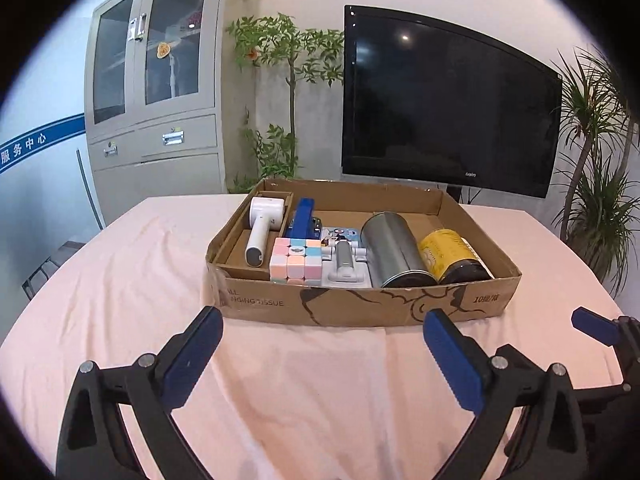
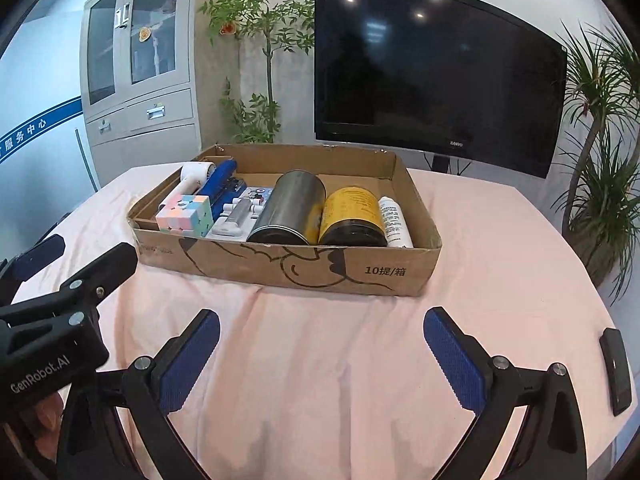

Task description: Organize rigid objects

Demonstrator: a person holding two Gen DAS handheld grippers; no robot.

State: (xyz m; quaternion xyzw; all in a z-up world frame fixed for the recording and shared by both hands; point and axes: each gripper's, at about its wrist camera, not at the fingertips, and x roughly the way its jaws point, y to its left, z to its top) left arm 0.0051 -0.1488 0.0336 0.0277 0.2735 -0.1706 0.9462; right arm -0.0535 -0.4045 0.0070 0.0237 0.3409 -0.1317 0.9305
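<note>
A shallow cardboard box (image 1: 360, 307) (image 2: 288, 268) sits on the pink tablecloth ahead of both grippers. It holds a white handheld device (image 1: 262, 224), a blue stapler (image 1: 303, 219), a pastel cube (image 1: 295, 261) (image 2: 185, 216), a grey-white packaged item (image 1: 345, 264), a silver can (image 1: 394, 248) (image 2: 290, 208), a yellow-labelled jar (image 1: 450, 254) (image 2: 352, 214) and a white bottle (image 2: 394, 222). My left gripper (image 1: 322, 354) is open and empty, short of the box. My right gripper (image 2: 320, 356) is open and empty, also short of the box.
A black flat object (image 2: 616, 372) lies on the cloth at the right edge. A black TV (image 1: 448, 100) stands behind the table, with plants on both sides and a grey cabinet (image 1: 152, 80) at the left. The left gripper also shows in the right wrist view (image 2: 80, 256).
</note>
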